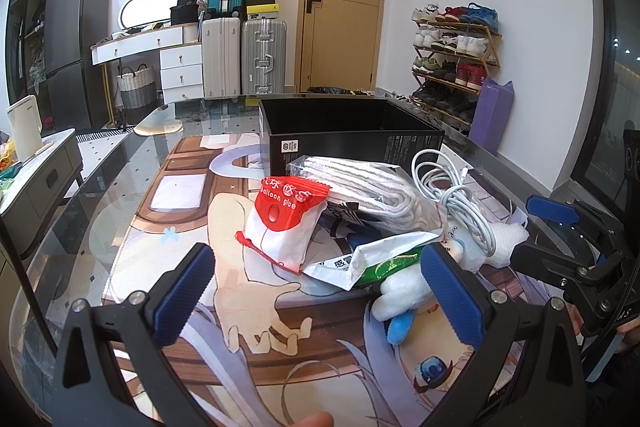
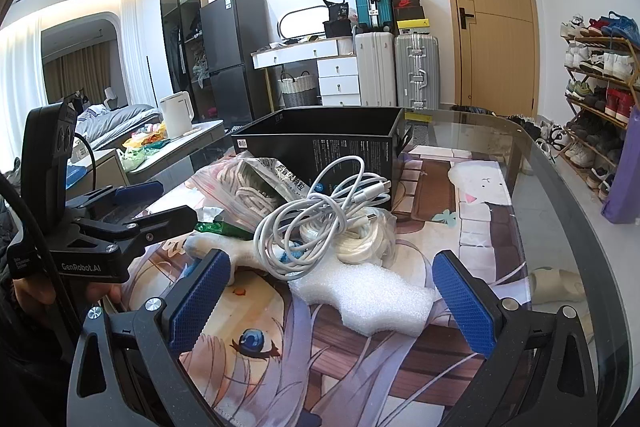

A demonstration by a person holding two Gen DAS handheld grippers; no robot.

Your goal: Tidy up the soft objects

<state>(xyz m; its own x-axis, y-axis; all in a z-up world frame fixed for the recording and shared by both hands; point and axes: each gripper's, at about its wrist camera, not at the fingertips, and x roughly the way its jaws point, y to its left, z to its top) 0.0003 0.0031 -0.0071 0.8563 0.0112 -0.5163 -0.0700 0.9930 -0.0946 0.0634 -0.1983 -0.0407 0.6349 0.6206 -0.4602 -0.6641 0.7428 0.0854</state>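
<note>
A pile of soft things lies on the printed mat in front of an open black box point(image 1: 352, 143) point(image 2: 320, 143). In it are a red-and-white balloon glue packet point(image 1: 280, 219), a bag of white rope point(image 1: 360, 187), a coiled white cable point(image 1: 452, 195) point(image 2: 316, 219), a white foam piece point(image 2: 368, 295), a white and blue plush toy point(image 1: 400, 303) and a green-and-white packet point(image 1: 376, 263). My left gripper point(image 1: 320, 295) is open, its right pad beside the plush. My right gripper point(image 2: 332, 303) is open with the foam piece between its pads, not touching them.
The glass table point(image 2: 560, 227) curves away at both sides. A low grey cabinet with a kettle point(image 1: 24, 131) stands on the left. Suitcases, a white dresser, a wooden door and a shoe rack point(image 1: 456, 55) line the far wall. A purple bag point(image 1: 492, 115) leans by the rack.
</note>
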